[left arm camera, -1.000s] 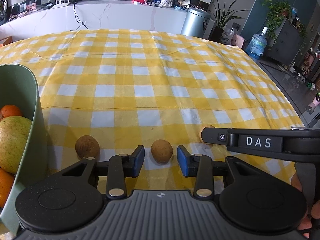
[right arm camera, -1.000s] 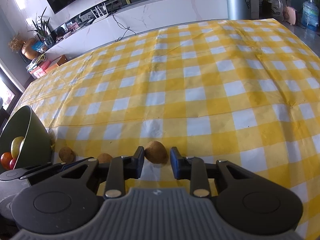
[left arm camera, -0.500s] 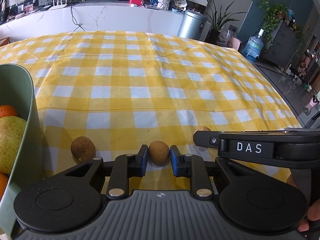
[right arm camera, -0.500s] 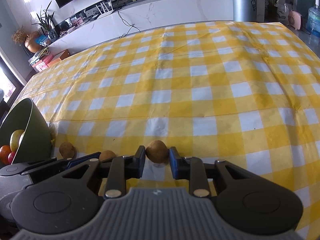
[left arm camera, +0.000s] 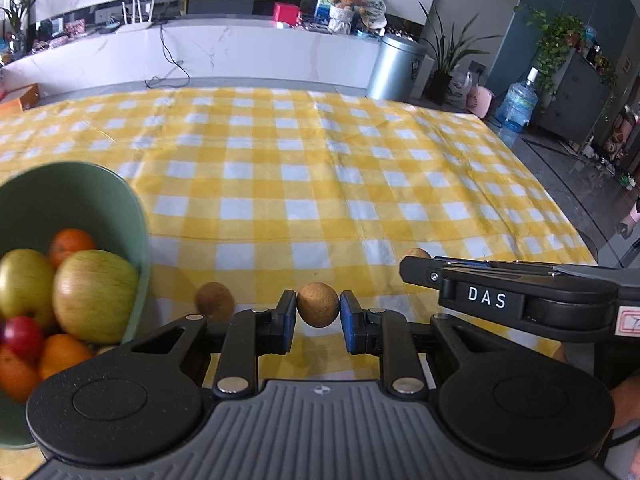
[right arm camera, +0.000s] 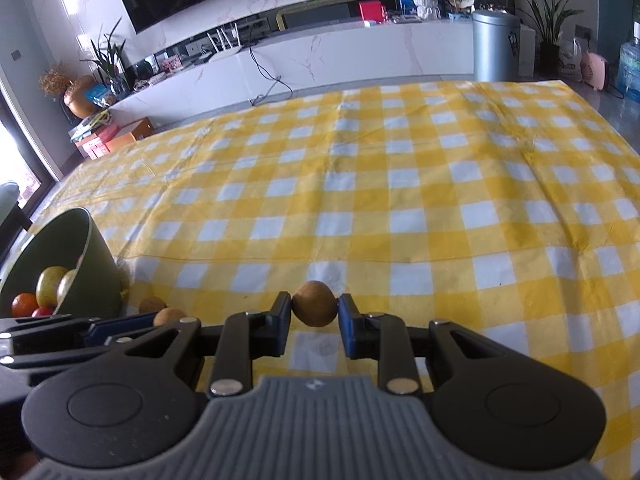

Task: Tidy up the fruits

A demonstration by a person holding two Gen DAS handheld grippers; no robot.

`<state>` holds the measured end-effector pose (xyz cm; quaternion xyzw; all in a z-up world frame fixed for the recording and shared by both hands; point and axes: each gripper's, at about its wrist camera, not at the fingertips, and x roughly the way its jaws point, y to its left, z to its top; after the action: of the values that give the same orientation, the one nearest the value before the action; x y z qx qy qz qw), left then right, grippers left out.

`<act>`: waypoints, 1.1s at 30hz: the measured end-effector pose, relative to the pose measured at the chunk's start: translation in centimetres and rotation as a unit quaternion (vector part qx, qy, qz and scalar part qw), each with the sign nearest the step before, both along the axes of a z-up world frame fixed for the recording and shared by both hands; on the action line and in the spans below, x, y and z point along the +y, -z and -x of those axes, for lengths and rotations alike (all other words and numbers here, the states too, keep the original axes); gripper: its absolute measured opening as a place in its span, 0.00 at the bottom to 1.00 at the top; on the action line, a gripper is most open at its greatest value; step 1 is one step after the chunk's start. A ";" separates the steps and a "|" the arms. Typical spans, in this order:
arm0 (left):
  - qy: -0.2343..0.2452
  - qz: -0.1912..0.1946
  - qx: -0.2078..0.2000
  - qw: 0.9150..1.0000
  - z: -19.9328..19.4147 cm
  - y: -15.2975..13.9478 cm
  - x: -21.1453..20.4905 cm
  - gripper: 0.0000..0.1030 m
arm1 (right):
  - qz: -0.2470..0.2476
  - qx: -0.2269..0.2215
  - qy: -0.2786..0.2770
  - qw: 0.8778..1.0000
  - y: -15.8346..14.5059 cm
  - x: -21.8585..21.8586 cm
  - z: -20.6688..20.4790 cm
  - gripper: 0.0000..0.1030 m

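My left gripper (left arm camera: 318, 315) is shut on a small brown fruit (left arm camera: 318, 304) and holds it above the yellow checked tablecloth (left arm camera: 320, 184). My right gripper (right arm camera: 314, 314) is shut on another small brown fruit (right arm camera: 314, 303), also lifted off the cloth. A third brown fruit (left arm camera: 215, 303) lies on the cloth beside the green bowl (left arm camera: 136, 216), which holds apples, oranges and a red fruit. The bowl (right arm camera: 94, 256) and the lying fruit (right arm camera: 151, 304) also show at the left of the right wrist view. The right gripper's side (left arm camera: 500, 296) shows to the right of my left gripper.
The table's right edge (left arm camera: 568, 216) drops to a dark floor with a water bottle (left arm camera: 518, 106). A white counter (left arm camera: 240, 52) and a metal bin (left arm camera: 396, 66) stand beyond the far edge.
Both grippers closed on their brown fruits and lifted them off the cloth. The left gripper moved toward the bowl, which now shows more of its inside.
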<state>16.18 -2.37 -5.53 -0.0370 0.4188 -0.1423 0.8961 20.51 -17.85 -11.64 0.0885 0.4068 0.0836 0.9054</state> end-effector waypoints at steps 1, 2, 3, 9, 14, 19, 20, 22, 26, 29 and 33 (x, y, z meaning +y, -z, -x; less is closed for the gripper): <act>-0.001 -0.003 -0.003 1.000 0.3 -0.5 0.1 0.25 | -0.001 -0.006 0.000 1.000 -0.2 0.0 0.2 0.21; -0.003 -0.005 -0.007 1.000 0.6 -1.0 0.3 0.25 | -0.002 -0.011 -0.001 1.000 -0.4 0.0 0.5 0.21; -0.005 -0.007 -0.010 1.000 0.9 -1.5 0.6 0.25 | -0.004 -0.018 -0.003 1.000 -0.7 0.0 0.8 0.21; -0.025 -0.014 -0.024 0.999 2.6 -4.2 2.5 0.25 | -0.011 -0.054 -0.027 0.998 -2.2 1.2 3.1 0.21; -0.042 -0.017 -0.028 0.999 3.7 -5.5 4.1 0.25 | -0.015 -0.075 -0.063 0.995 -3.2 3.3 5.4 0.21; -0.053 -0.019 -0.030 0.998 4.8 -6.5 5.9 0.25 | -0.020 -0.085 -0.091 0.992 -4.1 5.8 7.1 0.21; -0.054 -0.018 -0.031 0.998 5.1 -6.7 6.2 0.25 | -0.021 -0.087 -0.097 0.991 -4.3 6.3 7.4 0.21; -0.059 -0.013 -0.033 0.998 5.5 -7.0 7.1 0.25 | -0.021 -0.090 -0.110 0.990 -4.7 7.5 8.0 0.21; -0.075 -0.001 -0.031 0.997 6.0 -7.2 9.0 0.25 | -0.021 -0.096 -0.130 0.987 -5.5 9.4 8.6 0.21; -0.096 0.011 -0.028 0.995 6.1 -7.1 10.6 0.25 | -0.025 -0.098 -0.142 0.985 -6.0 10.7 8.8 0.21; -0.115 0.034 -0.026 0.993 6.1 -6.7 12.5 0.25 | -0.019 -0.104 -0.156 0.982 -6.7 12.1 8.6 0.21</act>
<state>10.05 10.18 1.19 -0.1112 0.3834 -0.0537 0.9153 11.86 -5.73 -4.99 0.0317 0.3181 0.2399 0.9166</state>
